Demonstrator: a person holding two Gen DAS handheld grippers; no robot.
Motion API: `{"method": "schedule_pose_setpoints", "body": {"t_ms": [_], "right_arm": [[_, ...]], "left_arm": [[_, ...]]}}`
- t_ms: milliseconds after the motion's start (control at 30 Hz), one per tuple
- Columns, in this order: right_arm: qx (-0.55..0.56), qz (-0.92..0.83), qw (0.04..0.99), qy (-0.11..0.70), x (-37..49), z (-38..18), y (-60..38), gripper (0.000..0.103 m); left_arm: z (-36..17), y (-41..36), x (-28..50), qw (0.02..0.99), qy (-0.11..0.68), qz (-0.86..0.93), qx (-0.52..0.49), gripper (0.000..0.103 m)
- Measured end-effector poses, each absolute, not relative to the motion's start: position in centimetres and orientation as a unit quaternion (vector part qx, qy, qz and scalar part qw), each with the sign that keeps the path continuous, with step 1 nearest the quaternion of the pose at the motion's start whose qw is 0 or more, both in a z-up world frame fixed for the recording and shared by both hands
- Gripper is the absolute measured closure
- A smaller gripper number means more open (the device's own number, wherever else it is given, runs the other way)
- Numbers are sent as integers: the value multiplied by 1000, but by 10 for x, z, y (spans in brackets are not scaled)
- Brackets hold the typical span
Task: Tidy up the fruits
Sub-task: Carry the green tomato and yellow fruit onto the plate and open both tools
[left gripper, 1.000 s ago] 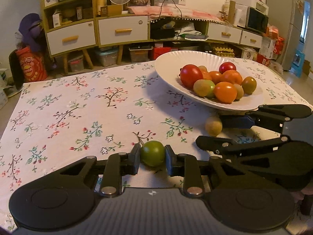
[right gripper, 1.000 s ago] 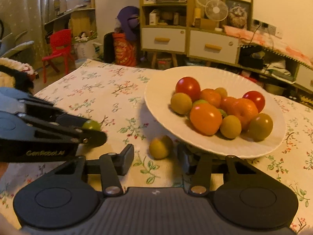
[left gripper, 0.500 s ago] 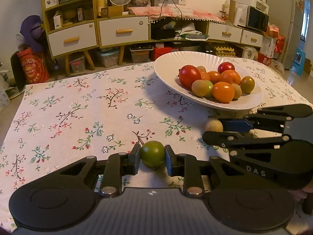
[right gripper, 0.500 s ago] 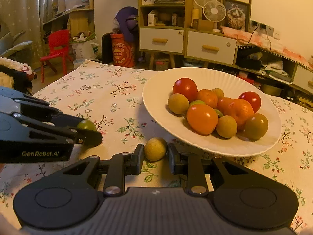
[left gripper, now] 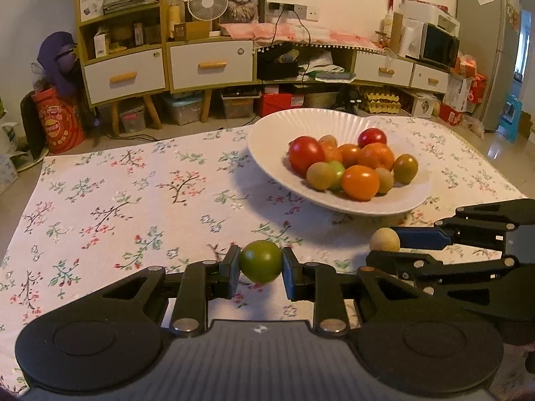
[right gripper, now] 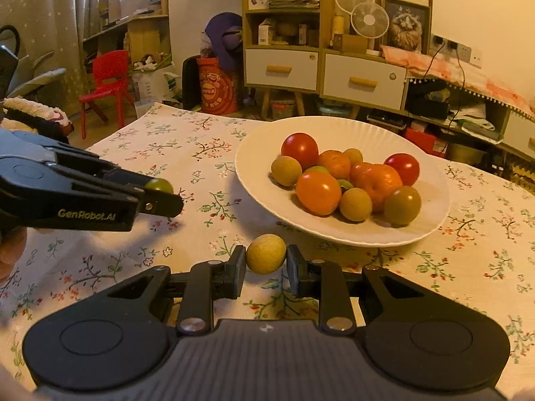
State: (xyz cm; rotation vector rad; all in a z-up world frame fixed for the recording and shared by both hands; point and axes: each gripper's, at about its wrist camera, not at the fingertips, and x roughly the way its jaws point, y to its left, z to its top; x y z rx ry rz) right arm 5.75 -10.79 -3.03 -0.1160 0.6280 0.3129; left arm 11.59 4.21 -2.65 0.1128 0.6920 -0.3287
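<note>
My left gripper [left gripper: 260, 267] is clamped on a green fruit [left gripper: 261, 266], both pads pressed against its sides, fruit just above the floral tablecloth [left gripper: 133, 207]. My right gripper [right gripper: 266, 262] is closed on a small tan fruit [right gripper: 266, 258], pads tight on either side (it shows at the right of the left view too, pinched at the fingertips, just below the plate rim). From the right view my left gripper comes in from the left edge with the green fruit poking out at its tip. White plate [right gripper: 254, 180] sits on the cloth ahead of both grippers, raised over the cloth with a shadow under it, holding a pile of fruit: a red one [right gripper: 300, 149] at the back left, a second red one [right gripper: 402, 168] at the back right, an orange one [right gripper: 318, 192] in front, more orange, tan and greenish ones packed around them, all touching. The tan fruit I hold is near the plate's front edge, the green one well to its left. Cabinets and fans behind the table.
</note>
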Motion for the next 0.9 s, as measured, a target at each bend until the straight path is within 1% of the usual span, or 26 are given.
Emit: {"method": "schedule_pose_setpoints", "body": {"t_ms": [200, 433, 900], "right_arm": [[-68, 166, 937, 300, 49, -20, -114, 80], [-57, 160, 944, 281, 53, -5, -131, 80], [-31, 95, 953, 285, 77, -11, -166, 80]], "left_arm": [[-18, 30, 113, 928, 328, -168, 51, 88], [-7, 14, 116, 932, 315, -175, 39, 88], [-10, -17, 134, 930, 309, -194, 43, 88]]}}
